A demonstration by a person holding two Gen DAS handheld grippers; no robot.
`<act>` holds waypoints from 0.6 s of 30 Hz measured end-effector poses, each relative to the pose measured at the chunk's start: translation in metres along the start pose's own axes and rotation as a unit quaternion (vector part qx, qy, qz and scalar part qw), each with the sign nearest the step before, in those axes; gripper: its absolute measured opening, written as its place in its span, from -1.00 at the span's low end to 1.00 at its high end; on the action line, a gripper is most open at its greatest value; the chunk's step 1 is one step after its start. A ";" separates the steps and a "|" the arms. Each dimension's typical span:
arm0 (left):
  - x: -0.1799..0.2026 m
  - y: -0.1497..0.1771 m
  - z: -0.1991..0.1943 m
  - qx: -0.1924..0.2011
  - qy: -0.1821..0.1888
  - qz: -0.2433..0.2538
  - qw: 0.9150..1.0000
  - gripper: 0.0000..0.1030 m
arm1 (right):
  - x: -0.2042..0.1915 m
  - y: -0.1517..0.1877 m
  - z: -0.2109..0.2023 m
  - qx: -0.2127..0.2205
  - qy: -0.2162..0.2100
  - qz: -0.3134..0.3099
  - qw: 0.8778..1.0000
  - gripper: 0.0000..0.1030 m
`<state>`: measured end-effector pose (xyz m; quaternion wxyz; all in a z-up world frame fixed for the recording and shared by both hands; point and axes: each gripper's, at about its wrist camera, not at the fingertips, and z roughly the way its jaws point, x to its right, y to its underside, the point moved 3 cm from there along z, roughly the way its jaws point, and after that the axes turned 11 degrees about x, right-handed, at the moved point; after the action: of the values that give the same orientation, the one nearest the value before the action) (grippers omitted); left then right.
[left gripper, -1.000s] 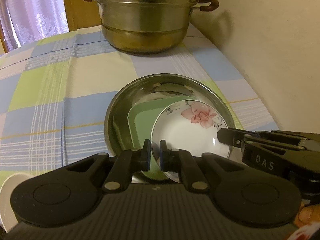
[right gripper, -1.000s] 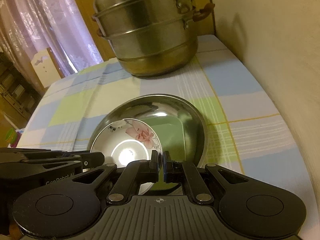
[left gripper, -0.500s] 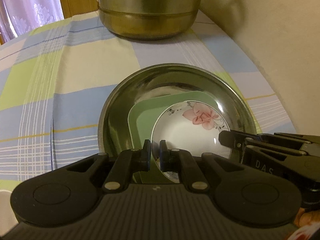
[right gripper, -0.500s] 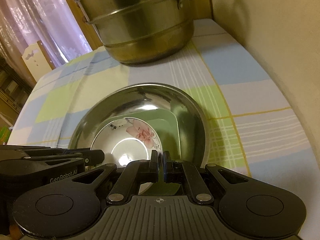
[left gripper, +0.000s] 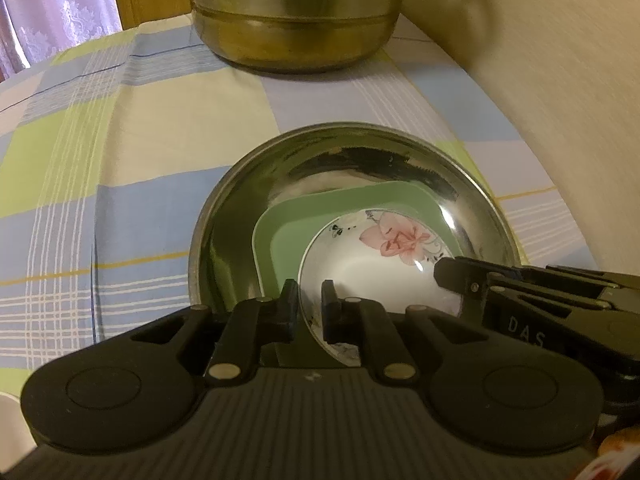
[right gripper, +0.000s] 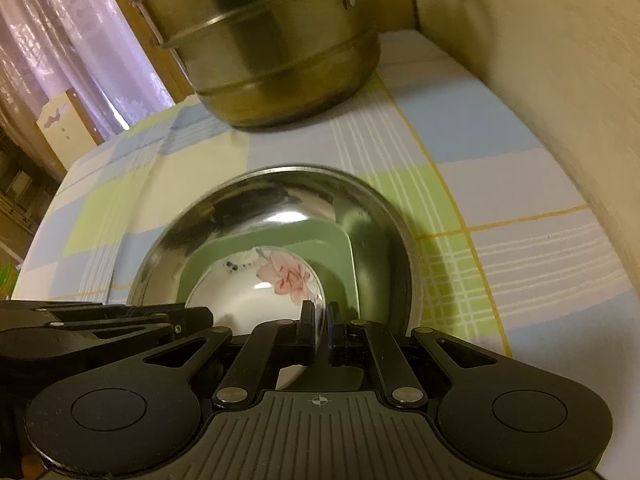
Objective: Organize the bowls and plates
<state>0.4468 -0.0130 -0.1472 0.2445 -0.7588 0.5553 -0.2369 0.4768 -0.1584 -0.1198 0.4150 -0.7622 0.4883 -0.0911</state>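
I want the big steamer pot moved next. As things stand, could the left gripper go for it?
Probably not yet. The left gripper is shut on the flowered bowl, which sits with the green plate in the steel bowl. The tablecloth up to the steamer pot looks clear.

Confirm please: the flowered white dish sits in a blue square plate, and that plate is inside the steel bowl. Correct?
Not quite. The square plate under the flowered dish is green, not blue; both wrist views show it. The rest holds: it lies inside the steel bowl.
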 end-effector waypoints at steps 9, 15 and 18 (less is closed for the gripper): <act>0.000 -0.002 -0.023 0.020 -0.004 0.002 1.000 -0.78 | -0.002 -0.005 -0.024 0.034 -0.008 0.000 0.999 -0.04; 0.002 0.002 -0.048 0.029 -0.003 0.002 1.000 -0.78 | -0.004 -0.004 -0.046 0.041 -0.015 -0.001 0.999 0.00; 0.003 0.004 -0.064 0.035 -0.001 0.000 0.999 -0.78 | -0.004 -0.001 -0.060 0.045 -0.017 0.003 0.999 0.03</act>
<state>0.4043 -0.0239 -0.1008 0.2718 -0.7496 0.5467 -0.2558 0.4427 -0.1876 -0.0795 0.4573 -0.7430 0.4787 -0.0982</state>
